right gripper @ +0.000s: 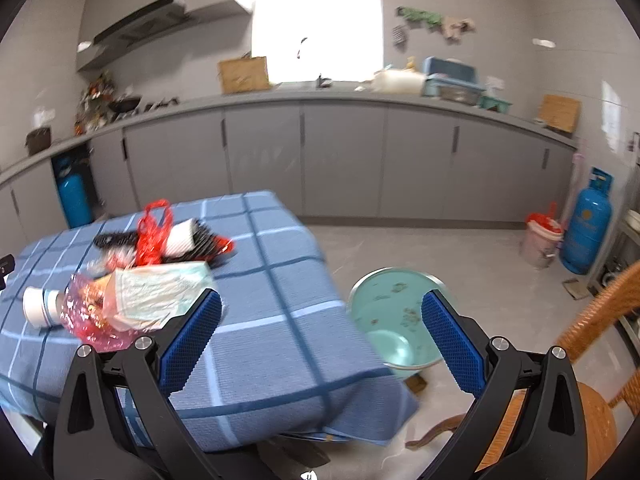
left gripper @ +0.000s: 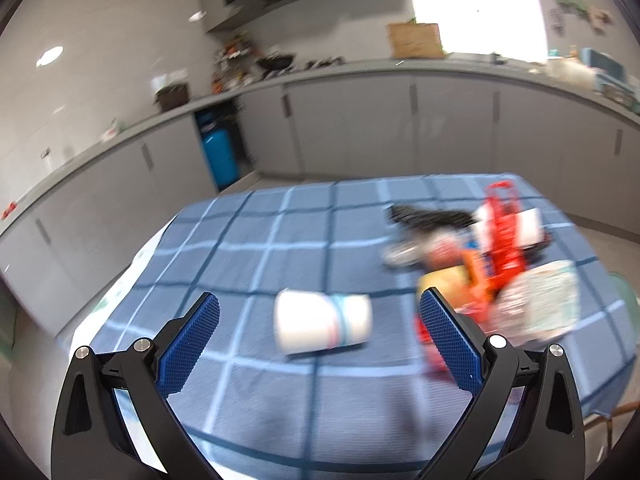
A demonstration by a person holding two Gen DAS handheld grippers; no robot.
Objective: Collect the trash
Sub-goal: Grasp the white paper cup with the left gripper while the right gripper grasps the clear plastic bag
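Both the left tongs (left gripper: 319,316) and right tongs (right gripper: 321,314) gape wide, holding nothing. The tipped paper cup (left gripper: 322,323) on the tabletop (left gripper: 256,240) looks likely to roll away if nudged off-centre, missing the bin (right gripper: 394,316).

Your left camera looks down past its open jaws, close over the bench (left gripper: 248,240), with a paper cup (left gripper: 322,323) just ahead between them. Your right camera sits further right, over the bench corner, a green bin (right gripper: 394,312) between its jaws. Both share the cup (right gripper: 40,306) and grey cabinets (right gripper: 340,160).
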